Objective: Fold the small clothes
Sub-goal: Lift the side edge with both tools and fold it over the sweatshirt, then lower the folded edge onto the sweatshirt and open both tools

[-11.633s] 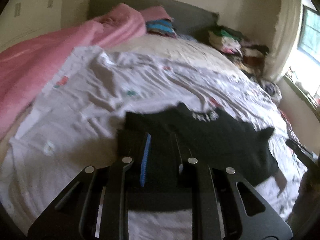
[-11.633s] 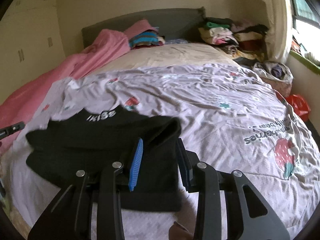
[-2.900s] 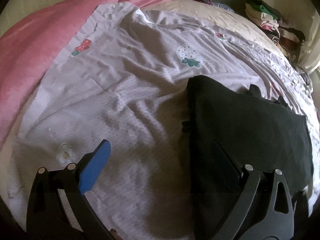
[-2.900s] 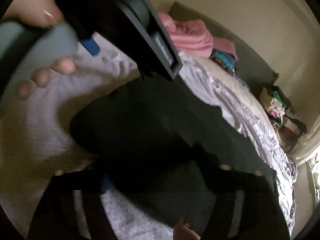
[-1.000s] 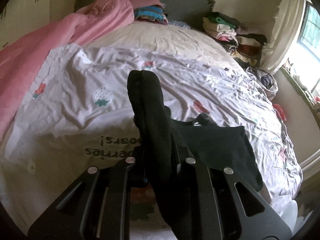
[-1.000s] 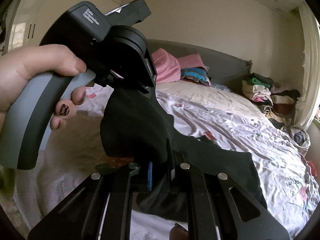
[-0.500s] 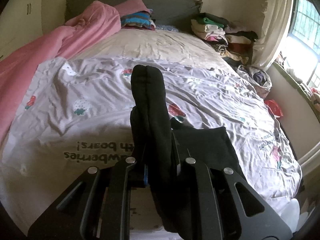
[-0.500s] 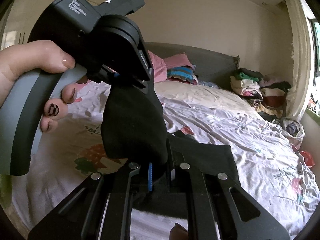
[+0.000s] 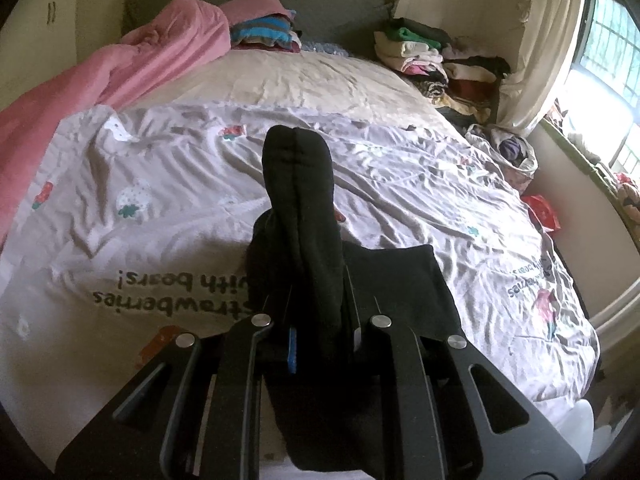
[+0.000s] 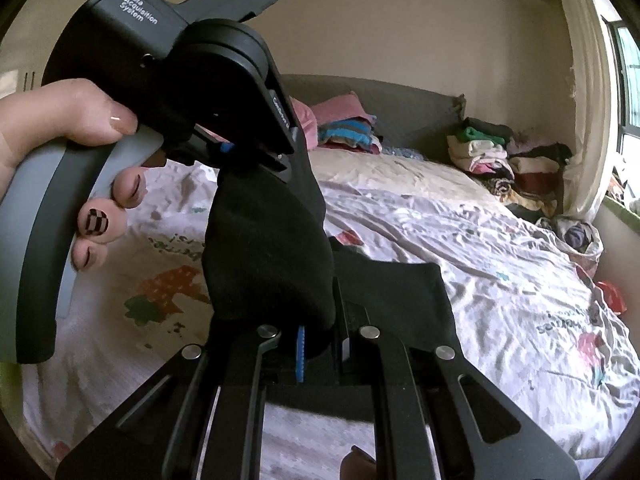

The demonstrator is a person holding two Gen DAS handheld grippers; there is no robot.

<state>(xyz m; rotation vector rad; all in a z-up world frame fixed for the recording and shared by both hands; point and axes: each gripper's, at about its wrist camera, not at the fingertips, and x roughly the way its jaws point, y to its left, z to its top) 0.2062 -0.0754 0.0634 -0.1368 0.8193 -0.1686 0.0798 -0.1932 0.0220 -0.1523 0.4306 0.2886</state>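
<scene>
Both grippers, left [image 9: 320,344] and right [image 10: 320,350], pinch black garment [image 9: 396,280], one end lifted, rest lying on sheet [image 9: 160,200] near bed's foot edge. To do the fold well: carry both pinched corners level and together, lay edge on edge, then release. Versus a second back: both hands shifted across the bed, grips unchanged.

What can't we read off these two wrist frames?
- Left wrist: left gripper pads buried in the black garment; contact unseen.
- Right wrist: right gripper pads likewise covered; the left hand and its tool hide the bed behind.
- Both: garment type and fold count unclear, bottom edge crops it.
</scene>
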